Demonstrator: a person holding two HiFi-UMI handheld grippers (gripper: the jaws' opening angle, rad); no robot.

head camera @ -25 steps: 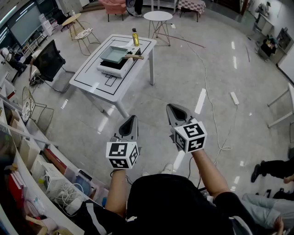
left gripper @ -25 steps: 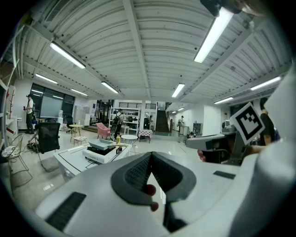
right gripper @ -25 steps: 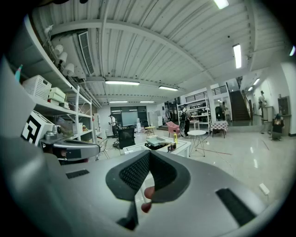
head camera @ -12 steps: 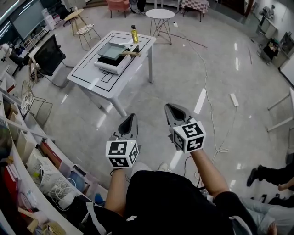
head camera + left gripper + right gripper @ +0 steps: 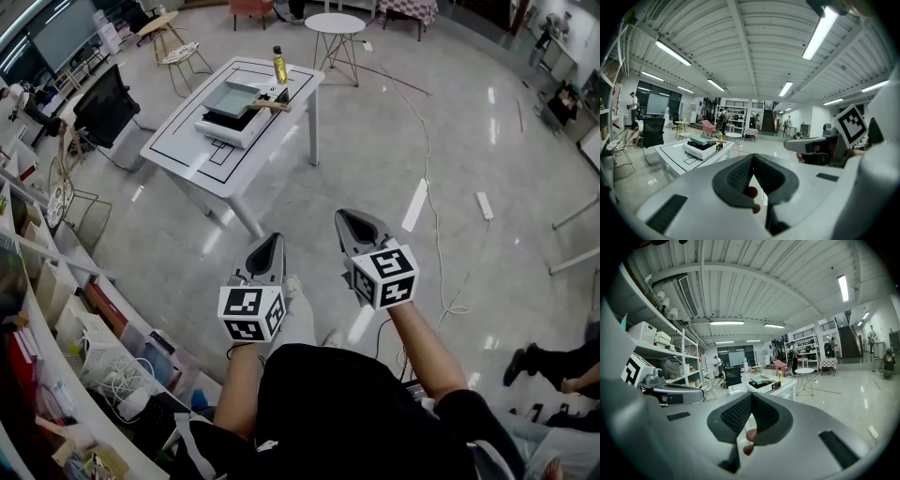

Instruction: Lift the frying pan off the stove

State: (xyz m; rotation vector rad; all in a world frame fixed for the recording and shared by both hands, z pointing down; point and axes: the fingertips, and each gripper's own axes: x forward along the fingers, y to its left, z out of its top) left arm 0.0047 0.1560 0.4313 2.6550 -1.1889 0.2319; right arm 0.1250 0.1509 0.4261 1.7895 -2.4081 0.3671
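The square teal frying pan (image 5: pixel 232 95) sits on a white stove (image 5: pixel 242 127) on a white table (image 5: pixel 202 159) far ahead to the left; its wooden handle (image 5: pixel 272 106) points right. My left gripper (image 5: pixel 273 241) and right gripper (image 5: pixel 344 218) are held side by side over the floor, well short of the table. Both are shut with nothing between the jaws. The left gripper view shows its jaws (image 5: pixel 753 156) closed and the pan (image 5: pixel 704 139) small in the distance. In the right gripper view the jaws (image 5: pixel 751 395) meet too, with the pan (image 5: pixel 761 378) far off.
A yellow bottle (image 5: pixel 279 66) stands on the table behind the stove. A black office chair (image 5: pixel 103 112) is left of the table and a round white table (image 5: pixel 335 23) lies beyond it. Cluttered shelves (image 5: pixel 56 319) line the left. A cable (image 5: pixel 433 187) runs across the floor.
The person has stepped forward; a white shoe now shows between the grippers and the table has shifted slightly in view. Both grippers stay shut in the same pose.
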